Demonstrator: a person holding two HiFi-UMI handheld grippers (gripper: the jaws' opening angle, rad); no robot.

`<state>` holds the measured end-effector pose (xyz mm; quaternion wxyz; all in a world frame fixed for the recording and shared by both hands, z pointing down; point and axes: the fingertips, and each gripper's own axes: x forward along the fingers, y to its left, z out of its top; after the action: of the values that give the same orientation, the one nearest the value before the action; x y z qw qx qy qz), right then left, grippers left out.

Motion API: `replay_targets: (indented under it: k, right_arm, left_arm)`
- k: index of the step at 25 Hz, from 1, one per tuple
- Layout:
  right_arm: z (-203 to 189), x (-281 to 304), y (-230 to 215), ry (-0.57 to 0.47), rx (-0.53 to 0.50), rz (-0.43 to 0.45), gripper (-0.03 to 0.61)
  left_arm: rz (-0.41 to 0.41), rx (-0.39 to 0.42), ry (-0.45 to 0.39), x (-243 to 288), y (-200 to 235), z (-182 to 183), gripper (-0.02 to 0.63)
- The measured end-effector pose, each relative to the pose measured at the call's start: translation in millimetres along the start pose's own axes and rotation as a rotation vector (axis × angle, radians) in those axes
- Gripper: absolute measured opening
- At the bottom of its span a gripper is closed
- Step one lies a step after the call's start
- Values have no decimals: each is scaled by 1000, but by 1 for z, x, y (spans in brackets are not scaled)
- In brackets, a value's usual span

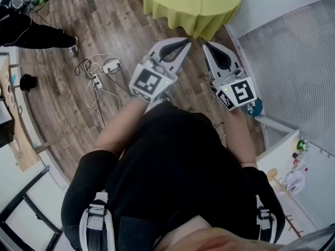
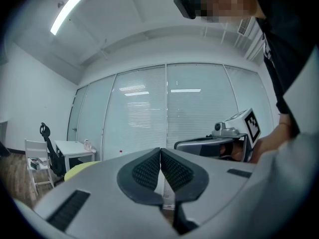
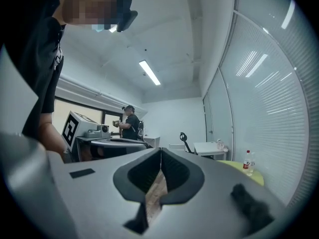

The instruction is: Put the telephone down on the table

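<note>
Left gripper (image 1: 183, 45) and right gripper (image 1: 208, 46) are hovering side by side, jaws pressed together, gripping nothing. Green-clothed table (image 1: 209, 9) is standing ahead of both tips.

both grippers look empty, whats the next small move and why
Probably walk closer to the green table and look for the telephone: the left gripper and right gripper are both shut on nothing, held up before the body, and no telephone shows in any view.
</note>
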<state>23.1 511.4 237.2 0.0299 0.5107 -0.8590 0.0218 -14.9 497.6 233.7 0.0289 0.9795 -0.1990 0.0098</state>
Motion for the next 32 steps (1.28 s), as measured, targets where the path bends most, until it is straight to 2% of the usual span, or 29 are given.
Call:
replay_targets:
  k: [8, 13, 22, 32]
  right_arm:
    - [4, 36, 2, -4, -1, -5, 17]
    - [2, 49, -13, -1, 5, 1, 17]
    - [-2, 82, -77, 1, 1, 63, 17]
    - [4, 115, -160, -14, -13, 137, 17]
  left_arm:
    - [-13, -5, -7, -2, 34, 2, 14]
    - [2, -10, -3, 9, 50, 0, 14]
    - [47, -20, 2, 67, 87, 2, 14]
    - [103, 15, 13, 150, 119, 8, 14]
